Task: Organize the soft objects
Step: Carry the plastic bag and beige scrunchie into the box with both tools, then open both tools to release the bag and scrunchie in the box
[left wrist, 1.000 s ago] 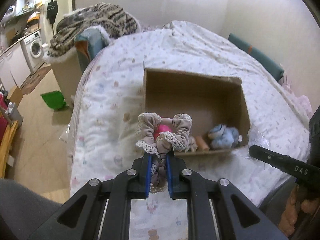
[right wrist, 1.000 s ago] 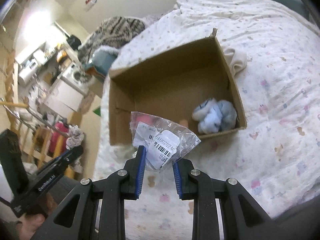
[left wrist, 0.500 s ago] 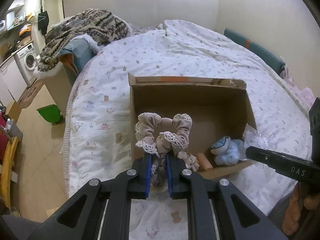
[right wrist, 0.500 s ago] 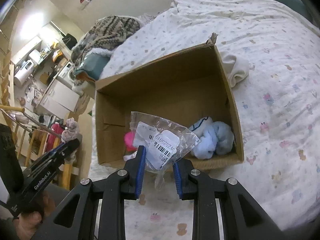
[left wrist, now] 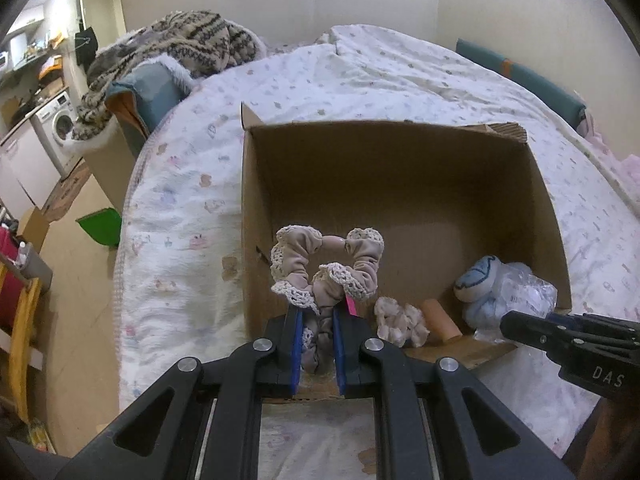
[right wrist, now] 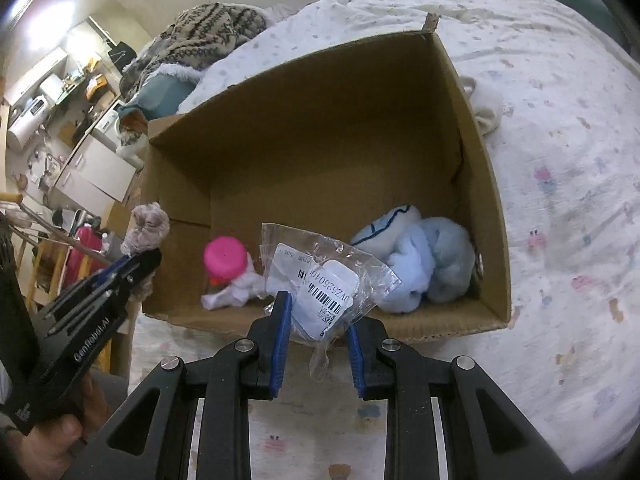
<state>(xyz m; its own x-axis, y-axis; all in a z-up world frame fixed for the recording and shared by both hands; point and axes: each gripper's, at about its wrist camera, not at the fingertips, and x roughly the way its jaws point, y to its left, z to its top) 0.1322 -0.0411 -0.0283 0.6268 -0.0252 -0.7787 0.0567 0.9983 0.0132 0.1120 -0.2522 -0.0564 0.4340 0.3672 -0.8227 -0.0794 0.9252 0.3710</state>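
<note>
Two soft things are being carried at once, one in each tool, and both hang over the near edge of the cardboard box that sits on the bed. The left gripper has its jaws pressed almost together on the gathered stem of a beige lace-edged scrunchie, so the frilled loop stands up past the jaw tips while a short tail hangs between the blue pads. Gripping the bunched part, I judge, keeps the loose fabric from slipping out. The right gripper pinches a clear plastic packet with a barcode label; its jaws stand a little apart because the packet's bulk fills the gap, and a crinkled corner trails below them.

Beyond the left jaws, inside the box, lie another beige scrunchie and a tan cylinder just to the right of the tips, with a pale blue plush further right. Ahead of the right jaws sit a pink cap on white cloth, to the left, and the same blue plush just past the packet, to the right. Both loads seem poised for release into the box, since each already hangs over its floor.
</note>
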